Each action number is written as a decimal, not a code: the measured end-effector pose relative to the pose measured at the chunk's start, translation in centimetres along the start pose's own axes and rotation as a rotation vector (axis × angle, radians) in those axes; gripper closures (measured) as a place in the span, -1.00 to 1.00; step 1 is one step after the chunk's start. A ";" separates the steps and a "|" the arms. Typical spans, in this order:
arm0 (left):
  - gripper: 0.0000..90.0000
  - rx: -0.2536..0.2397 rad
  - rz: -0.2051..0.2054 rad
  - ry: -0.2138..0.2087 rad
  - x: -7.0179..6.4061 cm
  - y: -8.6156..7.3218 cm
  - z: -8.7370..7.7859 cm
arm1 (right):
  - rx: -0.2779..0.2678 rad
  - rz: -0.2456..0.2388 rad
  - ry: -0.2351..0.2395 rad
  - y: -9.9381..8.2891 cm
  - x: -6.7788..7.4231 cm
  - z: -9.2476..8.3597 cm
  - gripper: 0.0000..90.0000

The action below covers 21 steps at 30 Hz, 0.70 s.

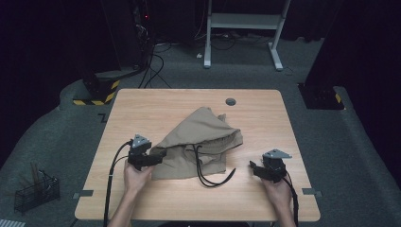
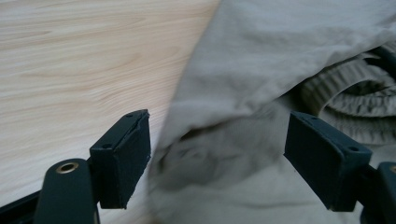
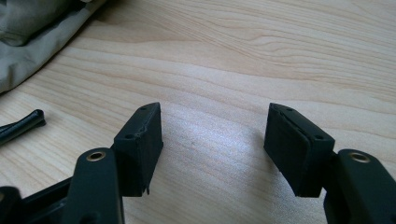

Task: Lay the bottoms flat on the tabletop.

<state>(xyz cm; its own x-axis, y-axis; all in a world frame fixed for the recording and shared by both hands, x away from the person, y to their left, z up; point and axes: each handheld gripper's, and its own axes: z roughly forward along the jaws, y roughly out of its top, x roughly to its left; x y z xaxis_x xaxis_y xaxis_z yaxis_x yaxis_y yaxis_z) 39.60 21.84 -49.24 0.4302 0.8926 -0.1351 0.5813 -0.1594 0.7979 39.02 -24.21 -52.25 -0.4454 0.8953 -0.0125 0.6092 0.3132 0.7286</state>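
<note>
A khaki garment [image 1: 201, 142] with a ribbed waistband and black drawstrings [image 1: 208, 177] lies crumpled in the middle of the wooden table [image 1: 255, 113]. My left gripper [image 1: 161, 153] hovers at the garment's left edge, jaws open, with the cloth [image 2: 243, 116] lying below and between them but not pinched. My right gripper [image 1: 252, 166] rests near the table's front right, open, over bare wood [image 3: 215, 135]. A drawstring tip [image 3: 23, 122] lies off to its left, and a corner of the khaki garment [image 3: 32, 32] shows beyond it.
A round grommet [image 1: 231, 101] sits near the table's far edge. A wire basket [image 1: 35, 191] stands on the floor at the left. A white desk frame [image 1: 243, 28] and cables lie behind the table.
</note>
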 end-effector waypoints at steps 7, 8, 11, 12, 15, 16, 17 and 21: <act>-0.49 0.022 0.044 -0.037 -1.8 1.0 1.4 | 0.000 -0.001 0.000 0.0 0.0 0.0 -0.18; -0.49 0.028 0.050 -0.038 -2.1 1.2 1.6 | 0.000 -0.001 0.000 0.0 0.0 0.0 -0.18; -0.49 0.039 0.070 -0.047 -2.8 1.7 2.5 | 0.000 -0.001 0.000 0.0 0.0 0.0 -0.18; -0.49 0.039 0.070 -0.047 -2.8 1.7 2.5 | 0.000 -0.001 0.000 0.0 0.0 0.0 -0.18; -0.49 0.061 0.090 -0.078 -3.6 2.2 3.8 | 0.000 -0.001 0.000 0.0 0.0 0.0 -0.18; -0.49 0.070 0.098 -0.084 -3.8 2.3 4.2 | 0.000 -0.001 0.000 0.0 0.0 0.0 -0.19; -0.49 0.080 0.103 -0.093 -4.0 2.4 4.5 | 0.000 -0.001 0.000 0.0 0.0 0.0 -0.19; -0.46 0.075 0.086 -0.132 -4.0 2.6 5.1 | 0.000 0.000 0.000 0.0 0.0 0.0 -0.19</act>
<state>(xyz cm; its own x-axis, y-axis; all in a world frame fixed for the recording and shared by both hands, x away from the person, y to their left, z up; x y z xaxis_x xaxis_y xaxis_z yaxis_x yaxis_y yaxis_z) 42.87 15.73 -49.62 0.5648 0.8118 -0.1481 0.5859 -0.2681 0.7647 39.01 -24.21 -52.24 -0.4454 0.8953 -0.0125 0.6093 0.3133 0.7284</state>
